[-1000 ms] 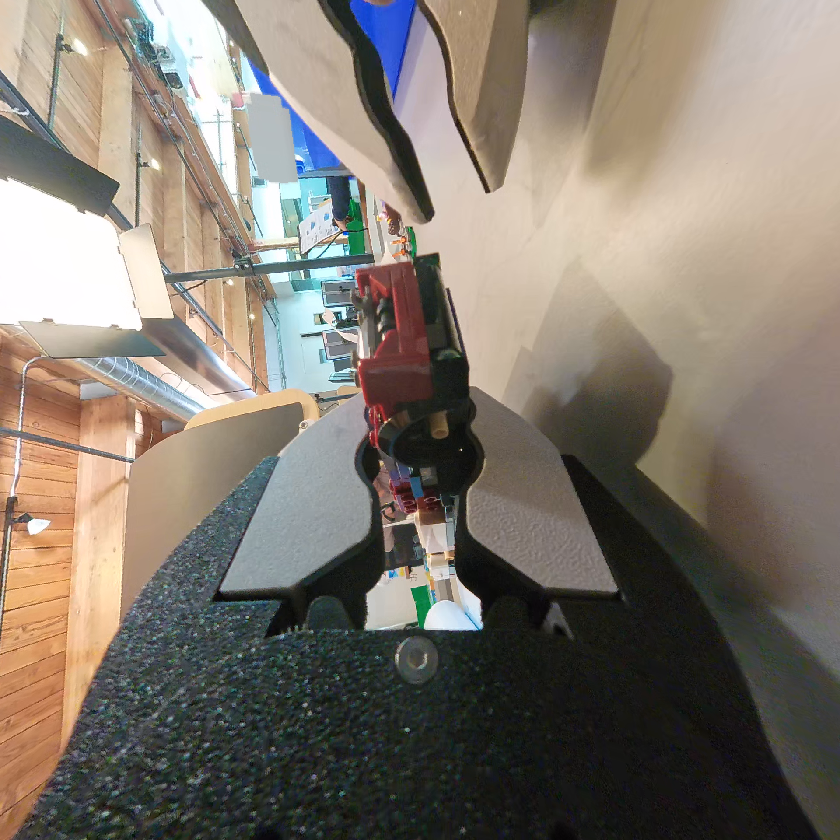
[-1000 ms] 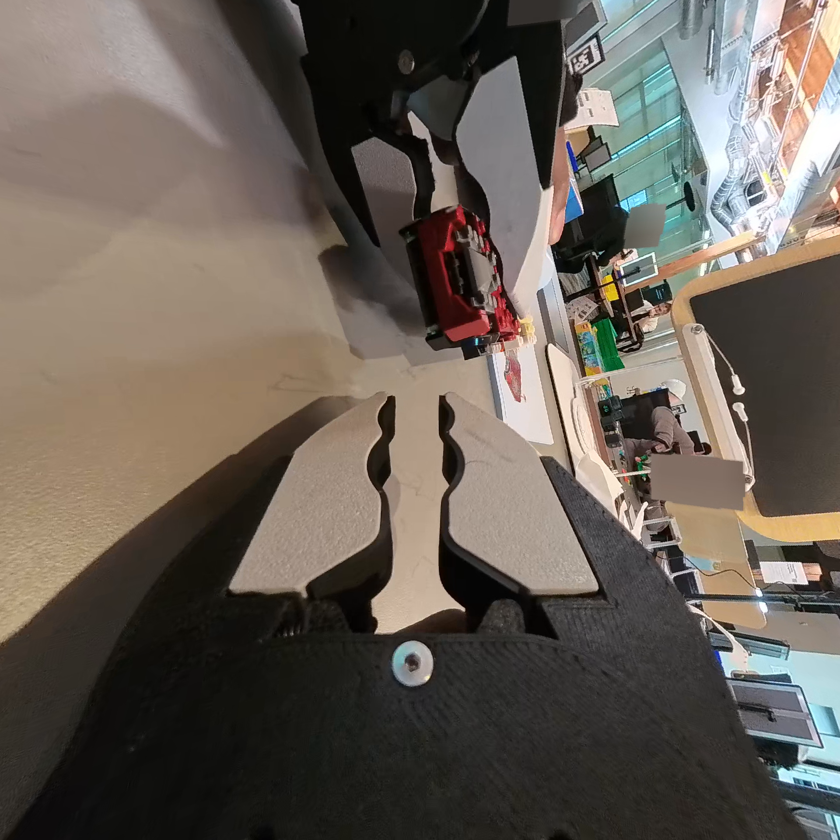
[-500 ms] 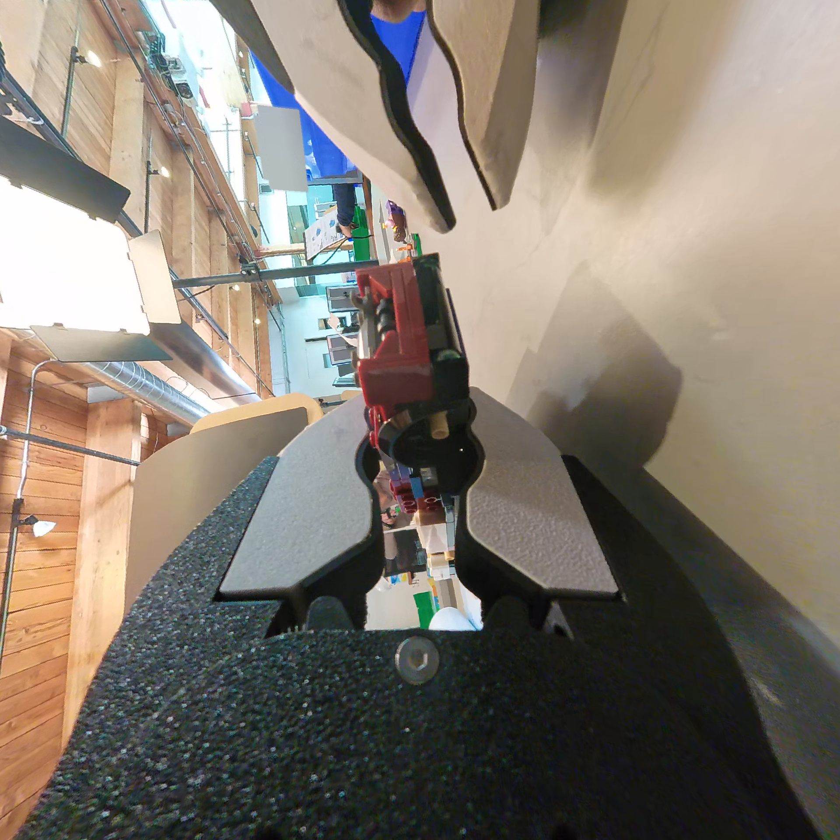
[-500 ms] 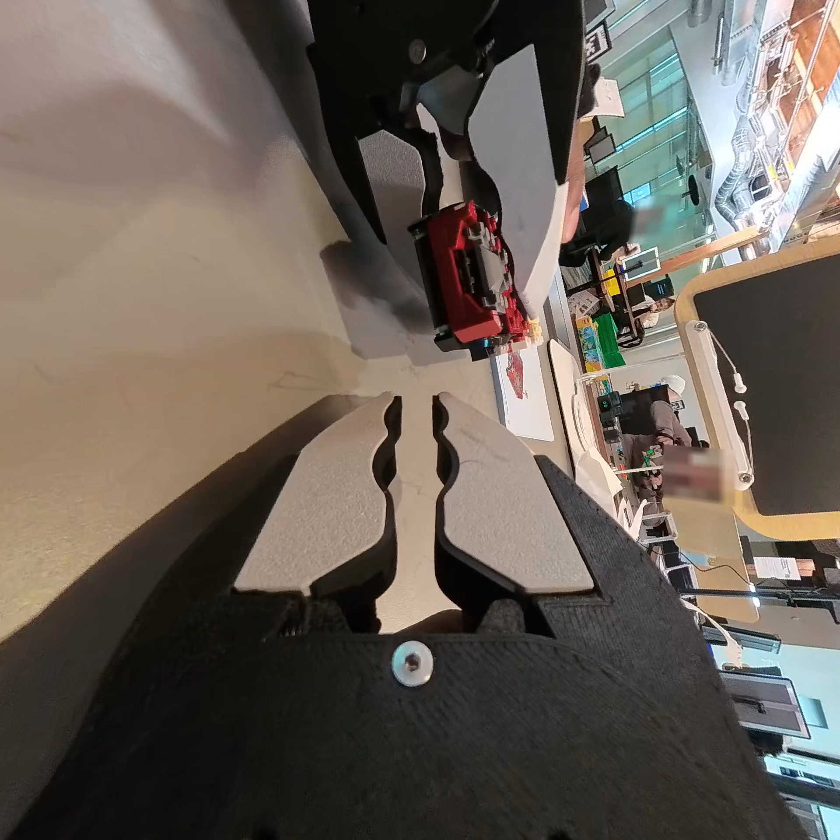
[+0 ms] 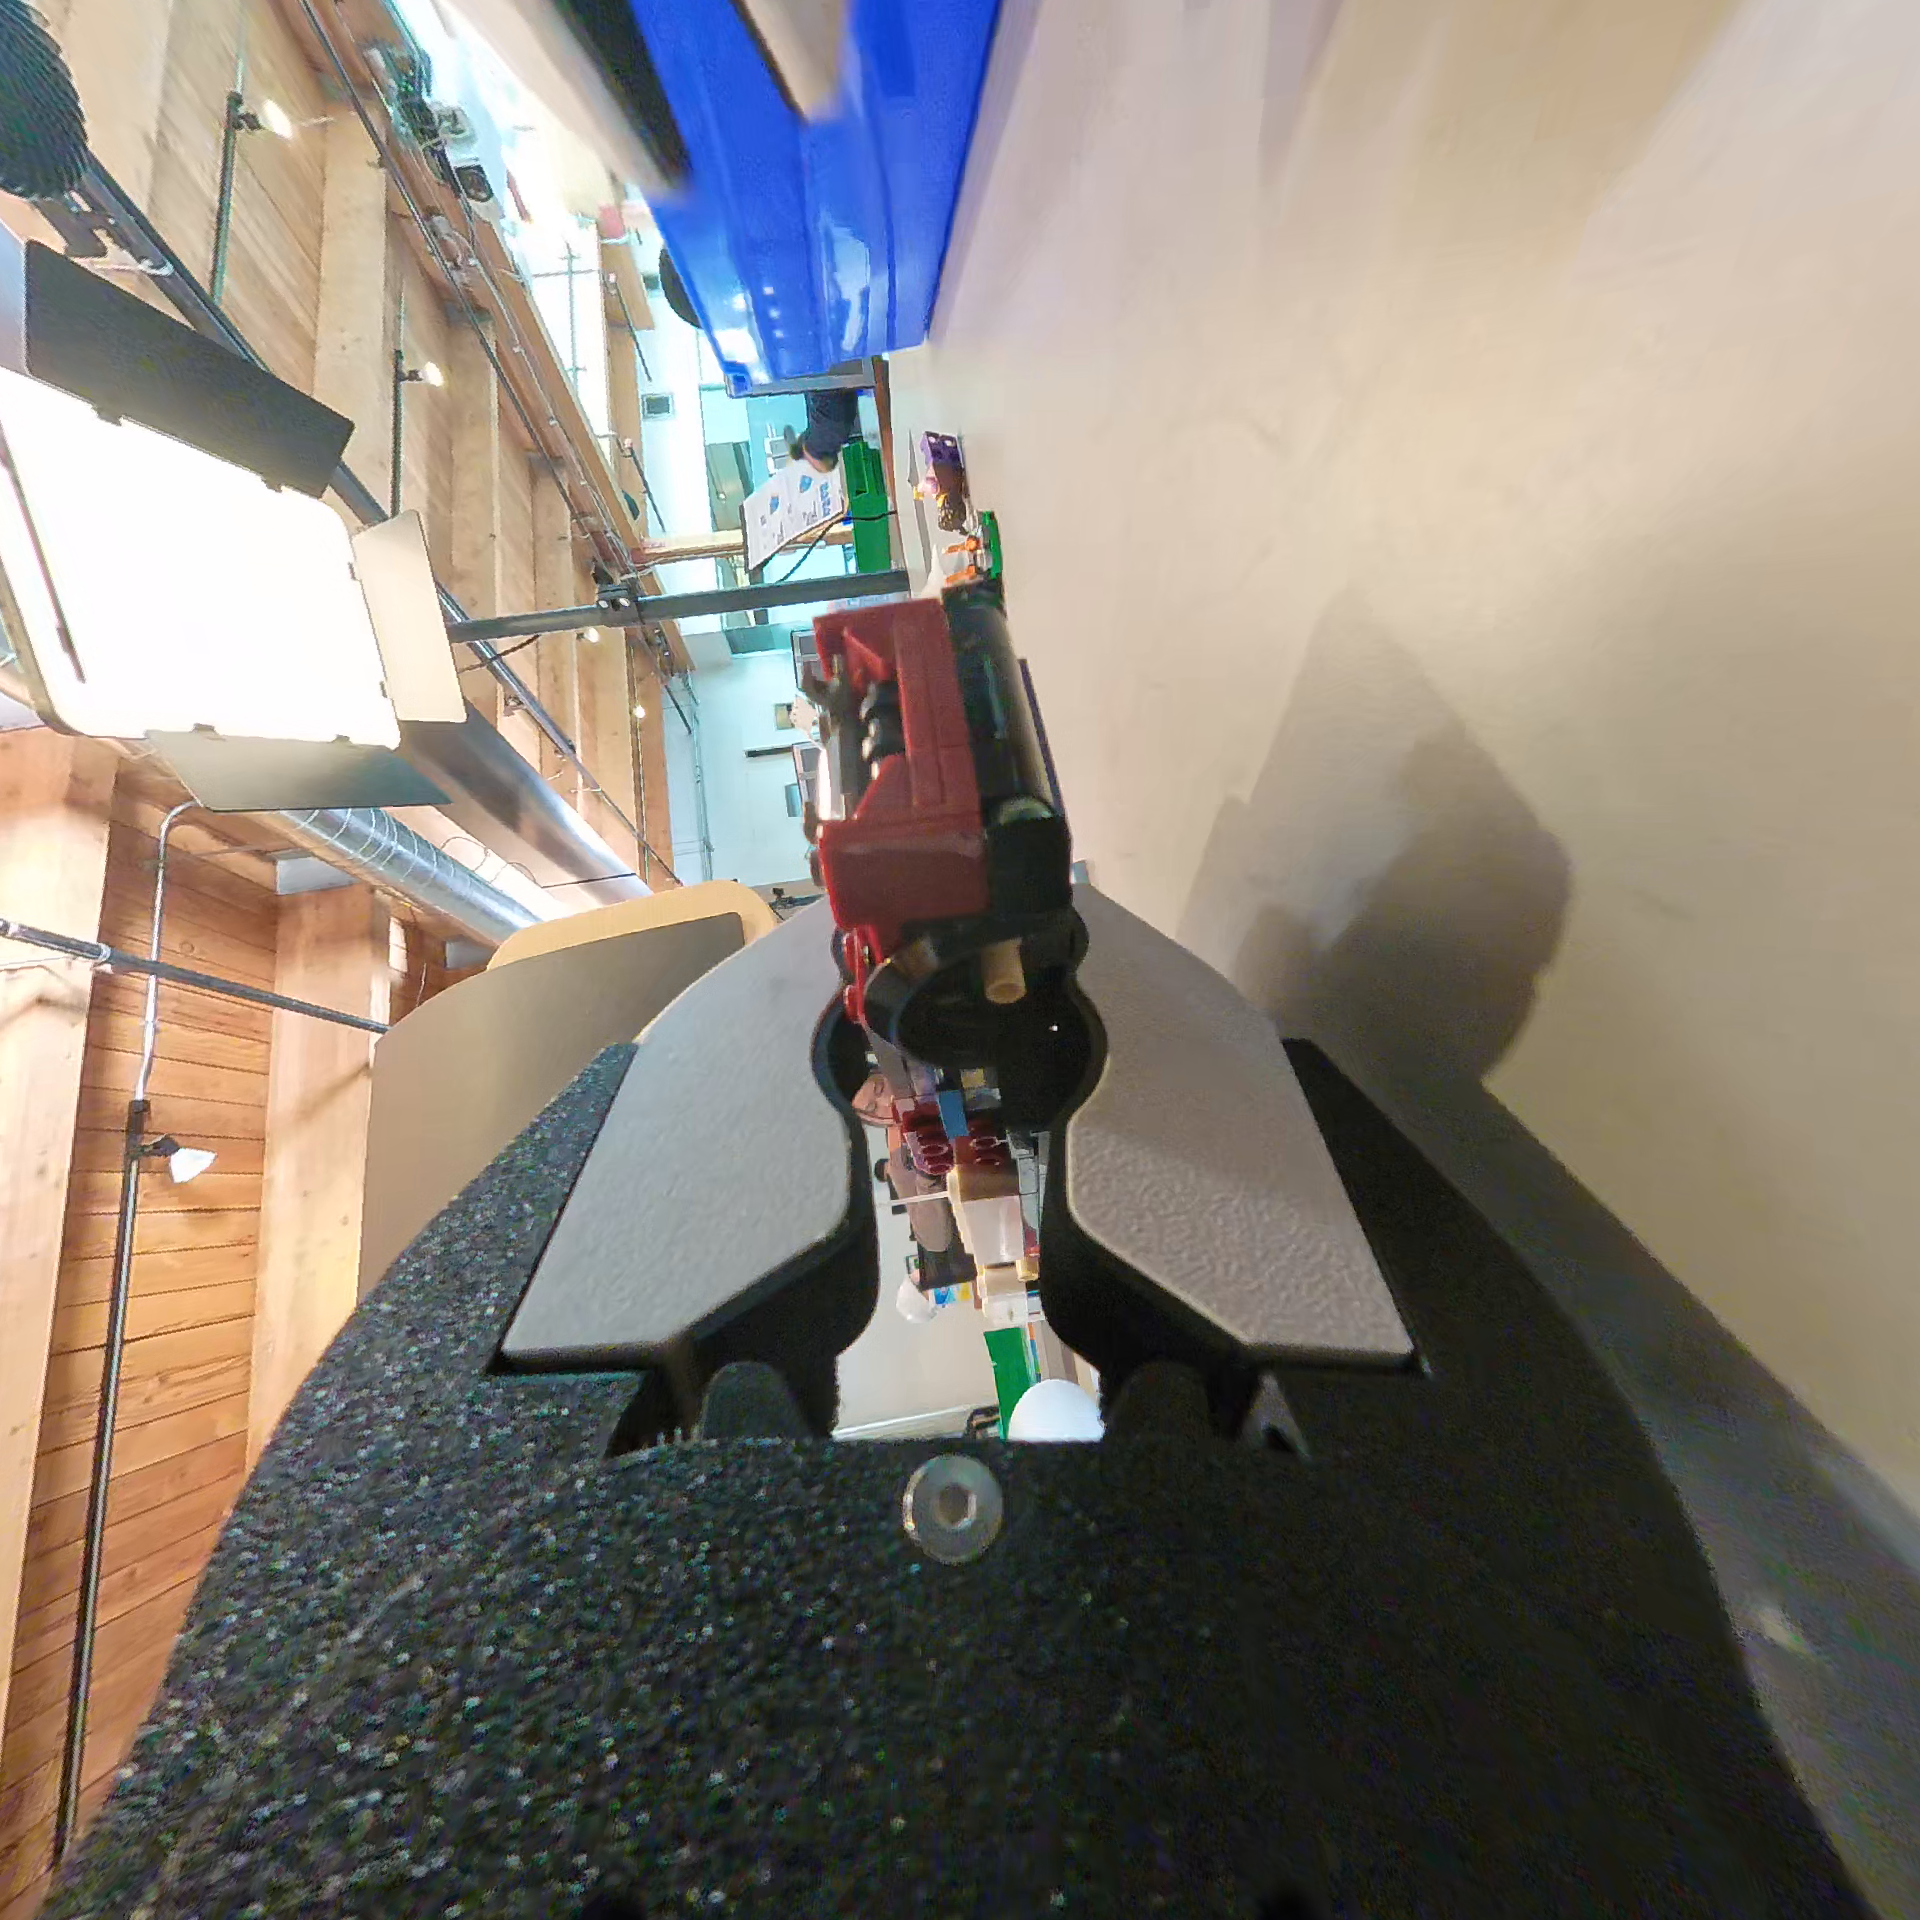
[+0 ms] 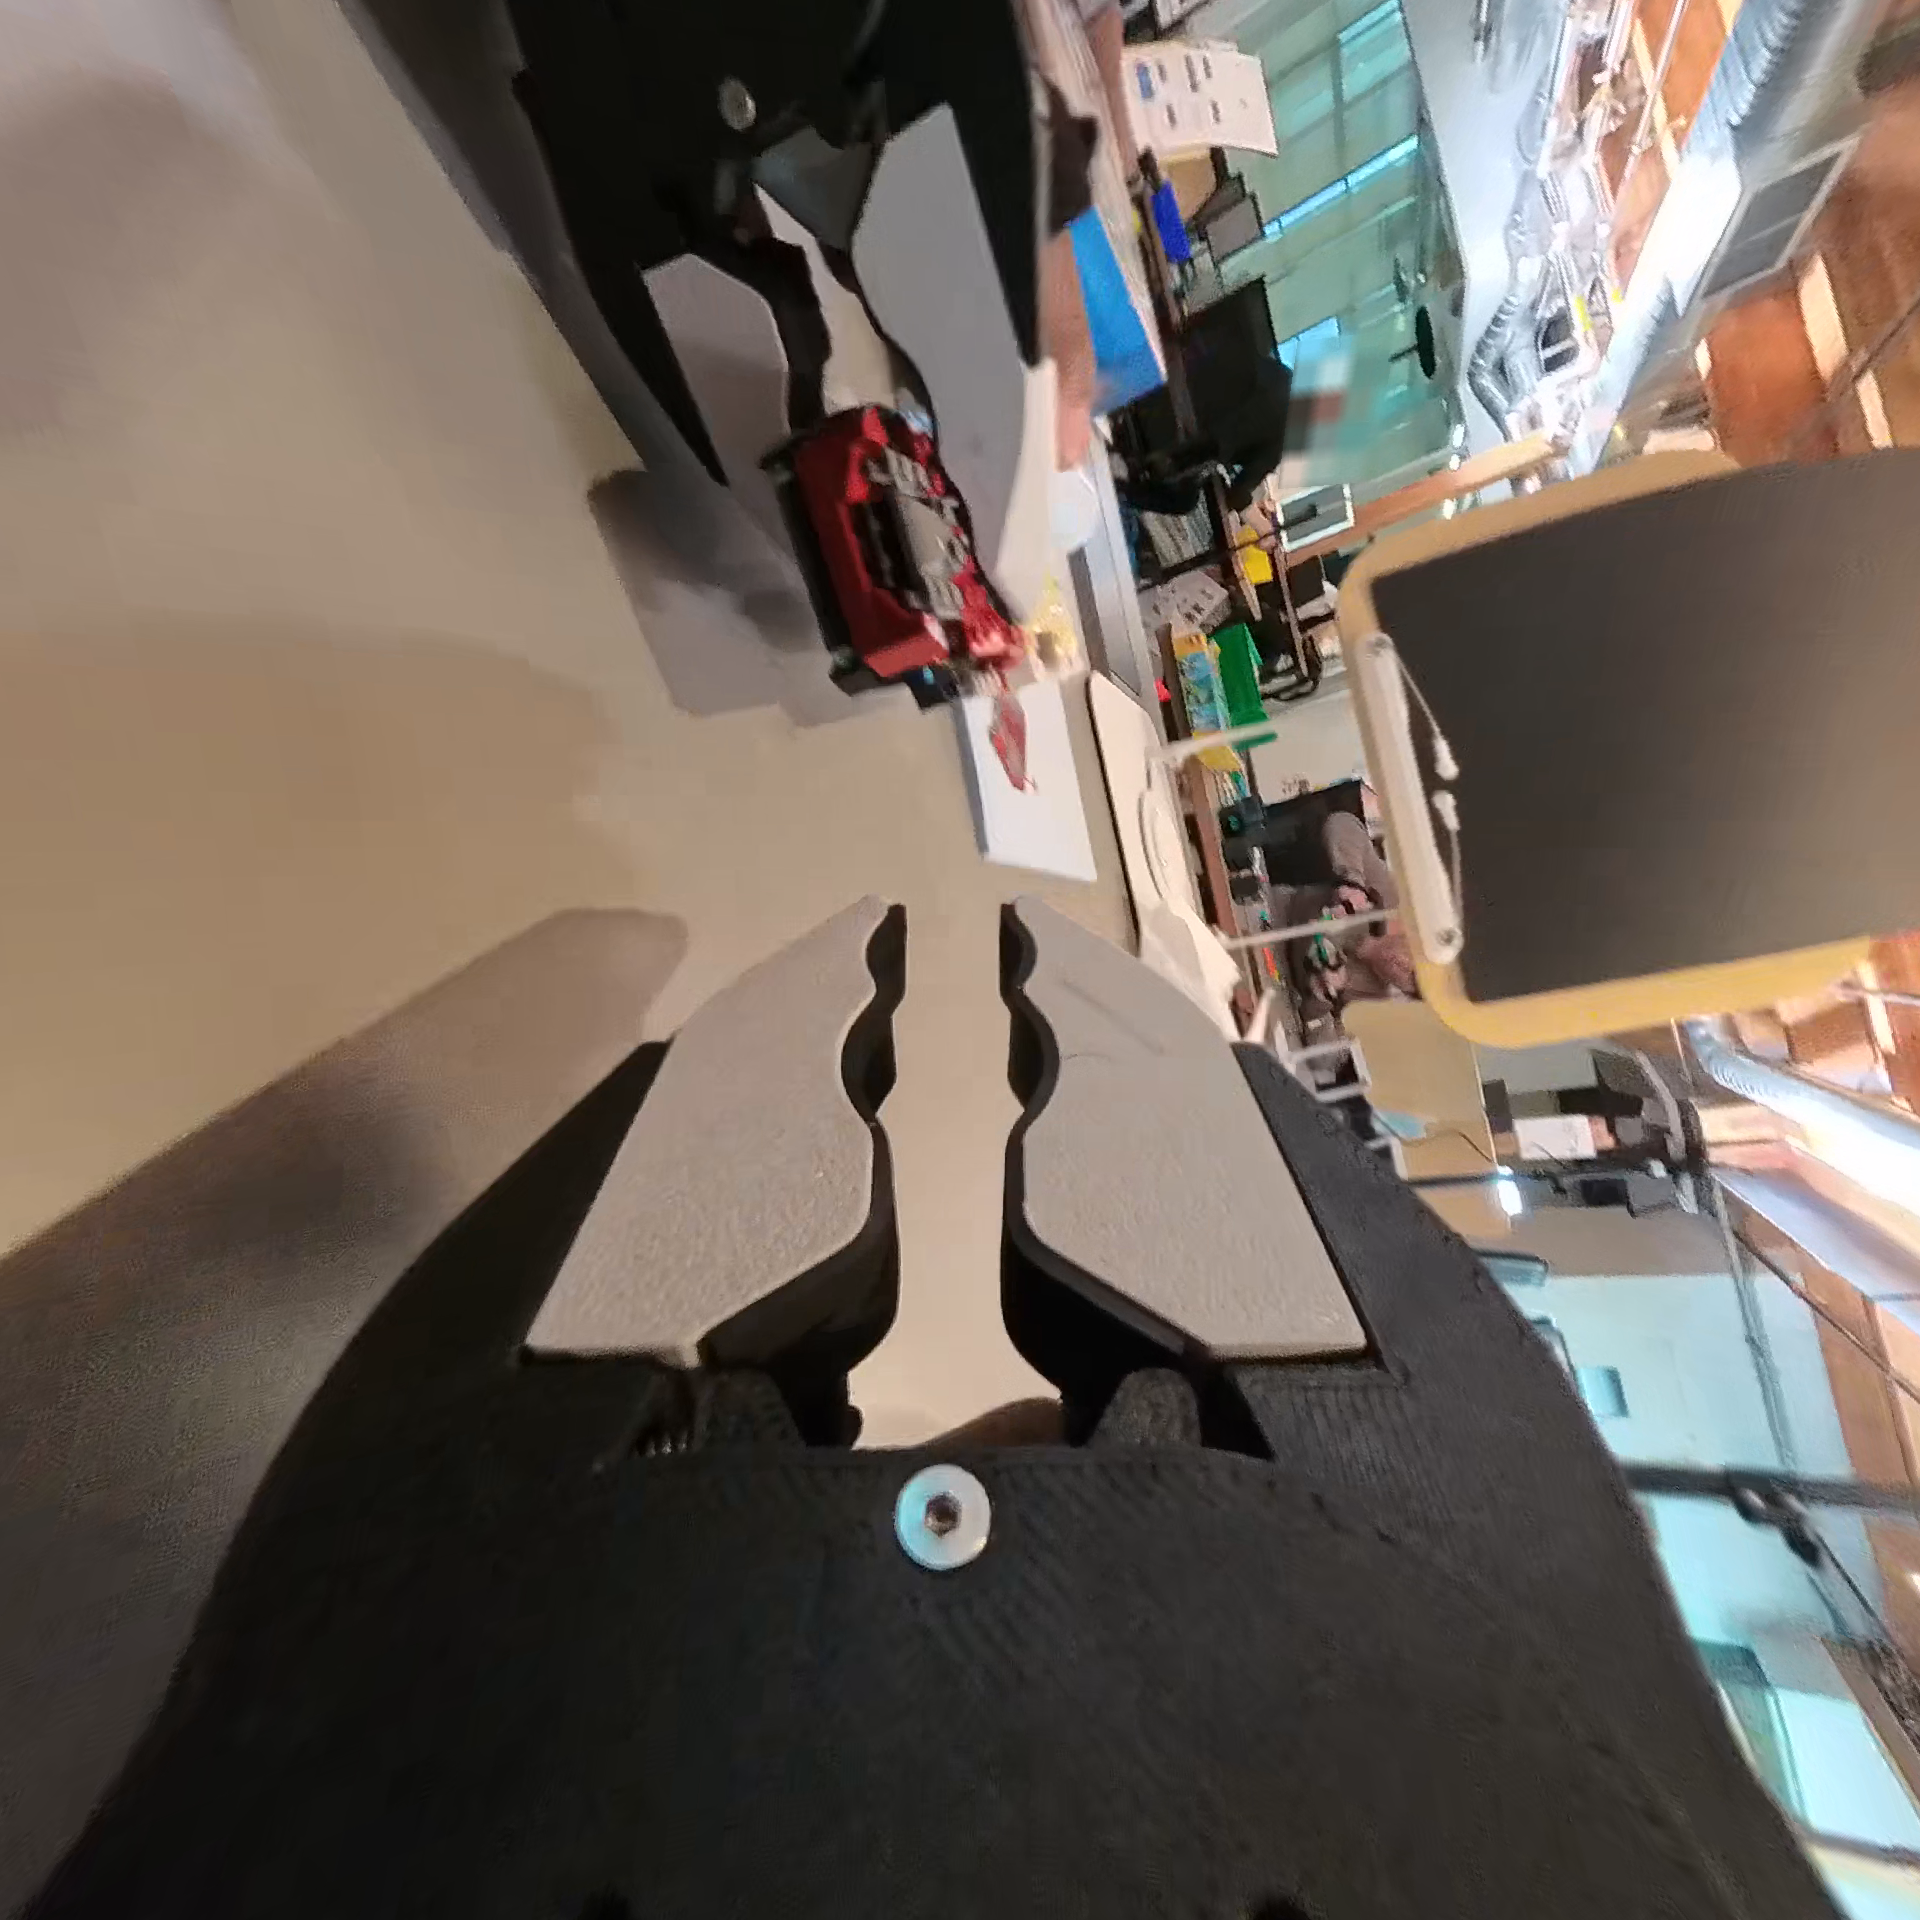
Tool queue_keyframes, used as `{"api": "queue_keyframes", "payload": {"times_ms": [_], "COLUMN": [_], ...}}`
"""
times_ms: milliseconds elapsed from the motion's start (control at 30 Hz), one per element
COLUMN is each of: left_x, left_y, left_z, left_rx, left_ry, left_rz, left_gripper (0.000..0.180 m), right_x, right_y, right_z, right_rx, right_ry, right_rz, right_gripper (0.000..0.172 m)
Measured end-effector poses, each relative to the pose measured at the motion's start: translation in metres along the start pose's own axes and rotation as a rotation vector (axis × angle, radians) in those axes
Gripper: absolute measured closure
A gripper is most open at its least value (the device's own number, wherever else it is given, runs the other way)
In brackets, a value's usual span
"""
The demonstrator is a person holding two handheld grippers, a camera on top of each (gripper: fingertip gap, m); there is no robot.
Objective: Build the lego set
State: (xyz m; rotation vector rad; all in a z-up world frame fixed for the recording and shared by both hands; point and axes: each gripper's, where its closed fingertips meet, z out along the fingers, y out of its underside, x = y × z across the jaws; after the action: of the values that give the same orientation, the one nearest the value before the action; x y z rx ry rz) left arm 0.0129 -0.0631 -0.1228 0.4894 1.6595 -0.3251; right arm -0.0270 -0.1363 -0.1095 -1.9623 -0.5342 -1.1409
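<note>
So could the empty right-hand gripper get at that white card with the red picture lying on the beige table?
Probably yes. The right gripper is open and empty, and only bare table lies between it and the card; the red toy sits farther off.

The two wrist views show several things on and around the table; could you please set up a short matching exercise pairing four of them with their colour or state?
Things:
1. left gripper
2. right gripper
3. bin
4. sheet

States:
A. blue, at the far end of the table
B. holds nothing, fingers slightly apart
C. white, flat on the table, with a red picture on it
D. closed on the red and black toy car

Pairs: 1-D, 2-B, 3-A, 4-C
</note>
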Motion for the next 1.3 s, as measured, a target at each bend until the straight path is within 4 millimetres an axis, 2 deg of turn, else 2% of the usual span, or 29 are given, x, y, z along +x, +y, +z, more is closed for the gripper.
{"api": "queue_keyframes", "payload": {"times_ms": [133, 300, 367, 467, 567, 667, 833, 967, 1133, 1300], "left_x": [0.002, 0.003, 0.002, 0.003, 0.004, 0.006, 0.006, 0.007, 0.008, 0.007], "left_y": [-0.001, -0.004, -0.006, -0.008, -0.006, -0.006, -0.006, -0.006, -0.004, -0.005], "left_z": [0.001, 0.001, 0.005, 0.007, 0.009, 0.016, 0.025, 0.03, 0.03, 0.029], "left_rx": [-0.003, -0.005, -0.005, -0.013, -0.031, -0.055, -0.078, -0.087, -0.092, -0.083], "left_ry": [0.002, 0.003, 0.002, 0.006, 0.013, 0.019, 0.032, 0.044, 0.05, 0.052], "left_rz": [0.004, 0.009, 0.011, 0.017, 0.02, 0.016, 0.001, -0.002, -0.011, -0.016], "left_gripper": [0.147, 0.147, 0.147, 0.147, 0.147, 0.147, 0.147, 0.147, 0.147, 0.147], "right_x": [0.017, 0.058, 0.073, 0.084, 0.086, 0.084, 0.063, 0.047, 0.035, 0.043], "right_y": [0.035, 0.111, 0.141, 0.166, 0.179, 0.188, 0.199, 0.204, 0.228, 0.24], "right_z": [-0.05, -0.112, -0.125, -0.133, -0.13, -0.114, -0.08, -0.06, -0.053, -0.05], "right_rx": [-0.114, -0.29, -0.337, -0.308, -0.253, -0.208, -0.142, -0.103, -0.182, -0.238], "right_ry": [-0.036, -0.183, -0.269, -0.425, -0.563, -0.638, -0.782, -0.89, -0.975, -0.954], "right_rz": [-0.066, -0.063, -0.055, 0.021, 0.062, 0.047, -0.005, 0.007, -0.007, -0.027], "right_gripper": [0.154, 0.154, 0.153, 0.153, 0.153, 0.154, 0.152, 0.152, 0.154, 0.159]}}
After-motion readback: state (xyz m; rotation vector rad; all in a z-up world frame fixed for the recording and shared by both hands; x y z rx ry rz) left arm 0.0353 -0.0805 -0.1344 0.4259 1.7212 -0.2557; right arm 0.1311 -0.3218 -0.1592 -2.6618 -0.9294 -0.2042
